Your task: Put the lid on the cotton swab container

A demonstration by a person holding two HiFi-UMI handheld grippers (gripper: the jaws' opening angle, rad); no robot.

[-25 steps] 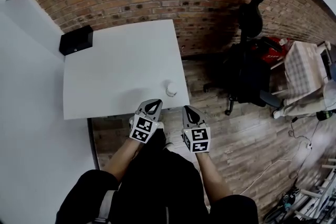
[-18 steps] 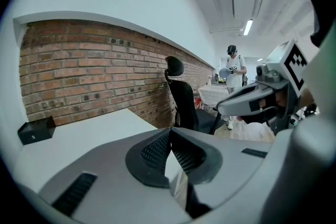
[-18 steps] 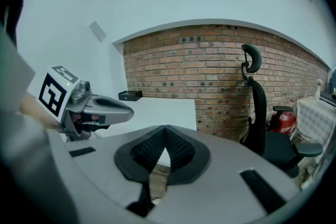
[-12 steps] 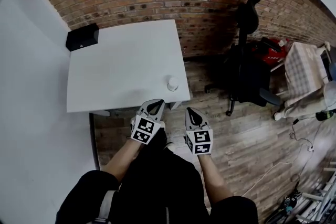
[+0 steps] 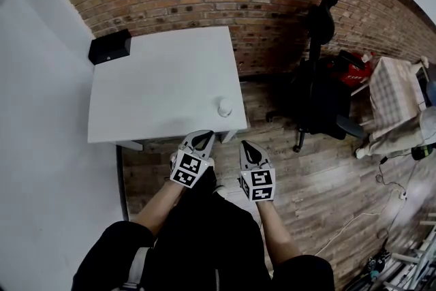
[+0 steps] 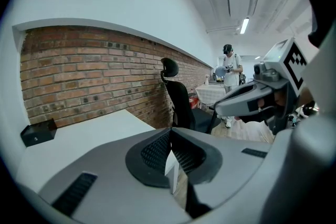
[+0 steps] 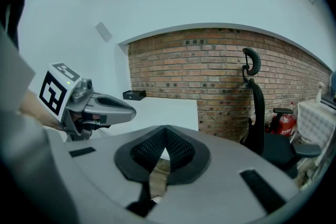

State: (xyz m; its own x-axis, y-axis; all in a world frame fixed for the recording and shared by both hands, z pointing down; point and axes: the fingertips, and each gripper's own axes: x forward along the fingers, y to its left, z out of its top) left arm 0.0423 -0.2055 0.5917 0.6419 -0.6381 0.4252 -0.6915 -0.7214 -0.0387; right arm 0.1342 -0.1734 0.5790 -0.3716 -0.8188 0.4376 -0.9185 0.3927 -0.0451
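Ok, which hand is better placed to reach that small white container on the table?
Left, narrowly. The left tool sits shut and empty at the front edge of the table, slightly nearer the white container; the right tool, also shut, hangs over the floor past the corner.

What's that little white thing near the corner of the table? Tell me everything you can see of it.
A small, pale, round container, seen from above, standing alone on the white table close to its near right corner. Nothing touches it. It is too small to tell whether its lid is on.
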